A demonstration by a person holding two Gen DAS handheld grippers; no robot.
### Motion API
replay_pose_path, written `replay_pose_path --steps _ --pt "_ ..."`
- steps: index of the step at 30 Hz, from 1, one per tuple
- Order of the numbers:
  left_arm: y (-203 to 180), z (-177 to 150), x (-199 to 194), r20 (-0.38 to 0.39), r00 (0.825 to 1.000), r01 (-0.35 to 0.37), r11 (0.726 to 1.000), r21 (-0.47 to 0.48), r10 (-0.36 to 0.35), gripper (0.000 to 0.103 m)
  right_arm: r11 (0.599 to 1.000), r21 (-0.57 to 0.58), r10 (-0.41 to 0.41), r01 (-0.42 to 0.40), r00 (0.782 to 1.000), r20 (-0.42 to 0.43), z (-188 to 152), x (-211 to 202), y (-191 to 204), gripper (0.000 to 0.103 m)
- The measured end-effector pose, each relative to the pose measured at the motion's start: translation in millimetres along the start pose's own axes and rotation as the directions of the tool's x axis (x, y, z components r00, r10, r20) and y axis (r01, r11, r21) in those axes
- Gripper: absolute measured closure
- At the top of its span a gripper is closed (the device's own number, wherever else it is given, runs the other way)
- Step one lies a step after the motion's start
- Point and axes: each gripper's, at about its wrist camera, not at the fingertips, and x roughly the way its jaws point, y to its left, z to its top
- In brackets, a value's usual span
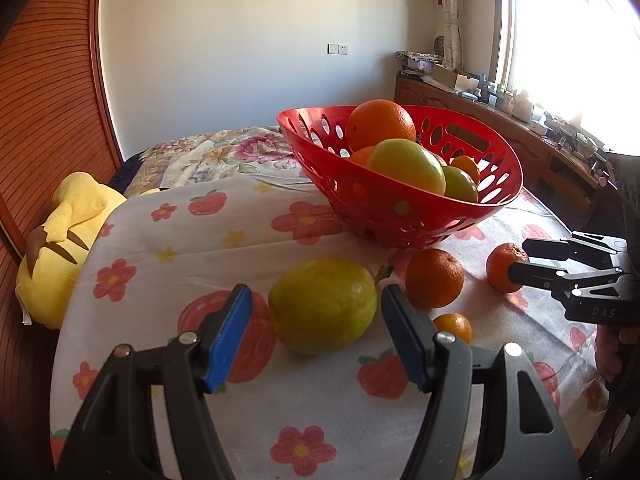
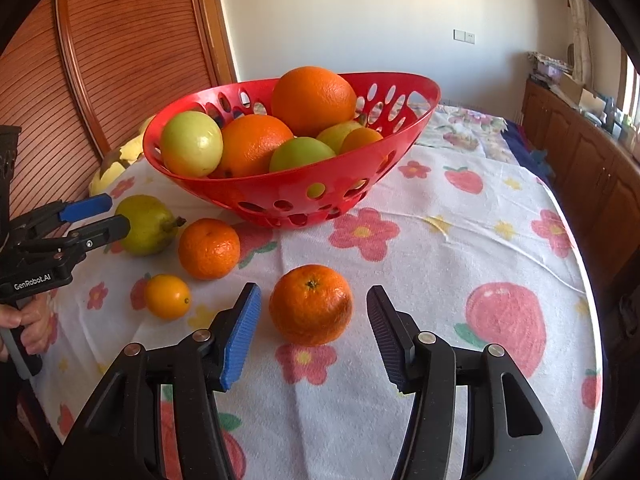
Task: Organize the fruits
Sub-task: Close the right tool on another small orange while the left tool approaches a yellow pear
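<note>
Nearest thing in the left wrist view is the left gripper (image 1: 316, 320), fingers spread wide with the yellow-green pear (image 1: 323, 306) sitting between the blue pads, not touching either one as far as I can see. Same deal on the other side: the right gripper (image 2: 314, 324) is spread apart around a mandarin (image 2: 311, 304) that rests on the flowery tablecloth (image 2: 440, 280), with a gap on both sides. Just left of that mandarin there's a tiny kumquat-looking orange (image 2: 167, 296), and a bit farther back a second mandarin (image 2: 209, 248) right beside the pear's stem end. Behind all of those sits the red perforated basket (image 2: 280, 196), already holding a couple of big oranges (image 2: 314, 96) and some green apples (image 2: 192, 143). Off the far left edge of the table a yellow plush toy (image 1: 64, 248) is peeking out.
</note>
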Motion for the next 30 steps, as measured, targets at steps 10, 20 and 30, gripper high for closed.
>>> replay_pose_path --steps 10,20,30 --pt "-4.0 2.1 20.5 -0.059 0.998 -0.007 1.000 0.013 0.007 0.034 0.999 -0.026 -0.027 0.025 0.998 -0.055 -0.7 19.1 7.5 0.055" --pt "-4.3 -0.1 35.1 -0.095 0.995 -0.009 1.000 0.018 0.011 0.033 1.000 -0.016 -0.015 0.014 0.998 -0.053 -1.0 20.2 4.4 0.055" --pt "-2.8 1.9 42.6 -0.104 0.995 -0.001 1.000 0.012 0.002 0.033 0.999 -0.029 -0.018 0.016 0.997 -0.073 -7.4 18.9 3.1 0.056"
